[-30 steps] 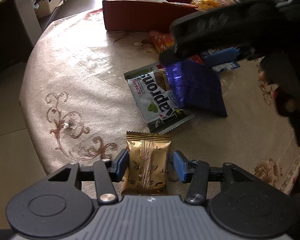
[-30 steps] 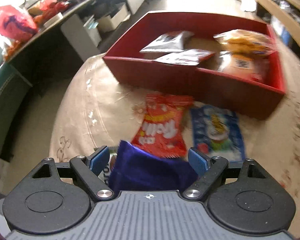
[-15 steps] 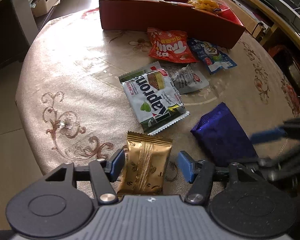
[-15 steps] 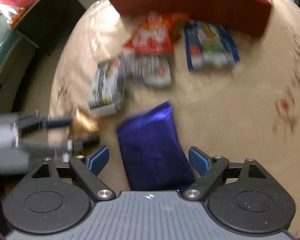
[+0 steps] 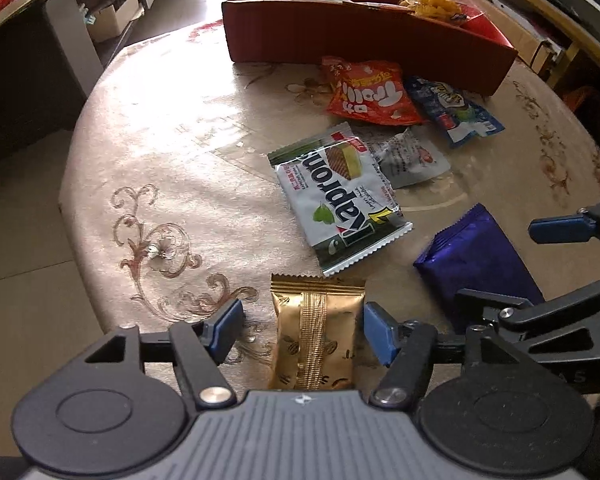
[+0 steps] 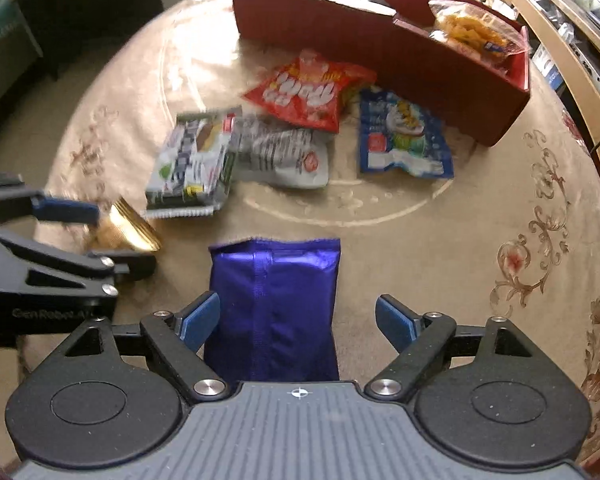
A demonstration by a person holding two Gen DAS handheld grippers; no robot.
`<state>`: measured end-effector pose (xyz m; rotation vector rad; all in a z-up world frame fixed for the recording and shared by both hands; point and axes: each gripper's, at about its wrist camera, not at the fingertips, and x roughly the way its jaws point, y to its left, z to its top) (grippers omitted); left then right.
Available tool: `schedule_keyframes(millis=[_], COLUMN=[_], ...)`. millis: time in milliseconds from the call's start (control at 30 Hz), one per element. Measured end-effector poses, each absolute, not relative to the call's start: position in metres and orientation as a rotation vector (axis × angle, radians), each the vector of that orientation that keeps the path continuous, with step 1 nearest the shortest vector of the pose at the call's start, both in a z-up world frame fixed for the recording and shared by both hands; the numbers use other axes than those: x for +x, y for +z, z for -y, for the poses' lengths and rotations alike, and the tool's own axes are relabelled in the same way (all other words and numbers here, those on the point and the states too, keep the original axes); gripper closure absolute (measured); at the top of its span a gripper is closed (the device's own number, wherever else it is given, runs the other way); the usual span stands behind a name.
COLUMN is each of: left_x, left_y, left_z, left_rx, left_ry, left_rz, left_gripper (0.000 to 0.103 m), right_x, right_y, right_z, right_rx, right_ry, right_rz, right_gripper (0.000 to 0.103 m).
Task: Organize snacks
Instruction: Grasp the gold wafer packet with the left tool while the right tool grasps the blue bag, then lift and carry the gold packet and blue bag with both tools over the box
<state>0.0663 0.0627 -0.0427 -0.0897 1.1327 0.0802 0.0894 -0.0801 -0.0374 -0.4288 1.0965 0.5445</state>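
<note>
Jaws spread wide on both, we see the red box (image 6: 380, 52) far across the table (image 6: 480, 216), our right gripper (image 6: 298, 320) astride the purple packet (image 6: 274, 304), our left gripper (image 5: 304, 334) astride the gold packet (image 5: 314, 336)

A purple snack pack (image 6: 274, 304) lies on the tabletop (image 6: 480, 240) between the right gripper's (image 6: 298, 318) 2 spread fingers (image 6: 398, 322).

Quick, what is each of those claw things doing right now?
Left gripper: open, astride the gold packet, not gripping.
Right gripper: open, astride the purple packet, not gripping.
</note>
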Motion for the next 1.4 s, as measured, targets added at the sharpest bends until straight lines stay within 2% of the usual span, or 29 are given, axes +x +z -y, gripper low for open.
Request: schedule_keyframes(millis=[67, 133, 167, 367, 467, 733, 800, 833, 867, 933, 967, 1033, 1200, 1267, 1400], left_x=[0.067, 0.067, 0.066, 0.065, 0.064, 0.064, 0.063, 0.062, 0.062, 0.064, 0.065, 0.066, 0.061, 0.059, 0.057], left_y=[-0.043, -0.043, -0.043, -0.041, -0.041, -0.042, -0.042, -0.043, -0.045, -0.051, -0.052, -0.053, -0.051, -0.048, -0.046], left_z=[-0.063, -0.064, -0.064, -0.066, -0.064, -0.063, -0.062, -0.061, -0.063, -0.072, -0.077, -0.074, -0.068, -0.064, -0.056], left_rx=[-0.090, -0.094, -0.092, -0.127, -0.101, -0.099, -0.082, -0.073, -0.066, -0.120, -0.160, -0.141, -0.147, -0.147, -0.144], left_ry=[0.092, 0.094, 0.092, 0.104, 0.117, 0.129, 0.132, 0.147, 0.169, 0.196, 0.183, 0.169, 0.175, 0.165, 0.164], left_rz=[-1.131, -1.128, -1.125, -1.116, -1.115, -1.110, -1.108, -1.107, -1.112, -1.158, -1.170, -1.181, -1.169, -1.160, -1.145], left_gripper=[0.039, 0.039, 0.039, 0.039, 0.044, 0.044, 0.041, 0.032, 0.017, 0.004, 0.001, 0.001, 0.004, 0.010, 0.015], right_x=[0.091, 0.096, 0.097, 0.110, 0.107, 0.106, 0.105, 0.103, 0.099, 0.091, 0.088, 0.080, 0.074, 0.074, 0.077], right_y=[-0.039, -0.042, -0.043, -0.052, -0.054, -0.055, -0.055, -0.055, -0.056, -0.053, -0.052, -0.048, -0.047, -0.045, -0.042], right_z=[0.080, 0.082, 0.082, 0.095, 0.093, 0.089, 0.089, 0.089, 0.088, 0.089, 0.090, 0.093, 0.095, 0.098, 0.103], right_rx=[-0.422, -0.413, -0.409, -0.271, -0.272, -0.295, -0.299, -0.306, -0.335, -0.355, -0.359, -0.353, -0.374, -0.368, -0.346], right_ry=[0.537, 0.500, 0.495, 0.520, 0.498, 0.487, 0.476, 0.471, 0.469, 0.467, 0.476, 0.502, 0.496, 0.497, 0.489], right_rz=[-1.103, -1.123, -1.126, -1.198, -1.164, -1.170, -1.172, -1.171, -1.166, -1.145, -1.137, -1.117, -1.103, -1.104, -1.103], right_gripper=[0.012, 0.001, 0.000, 0.000, 0.000, 0.000, 0.000, 0.000, 0.000, 0.007, 0.010, 0.027, 0.029, 0.029, 0.029])
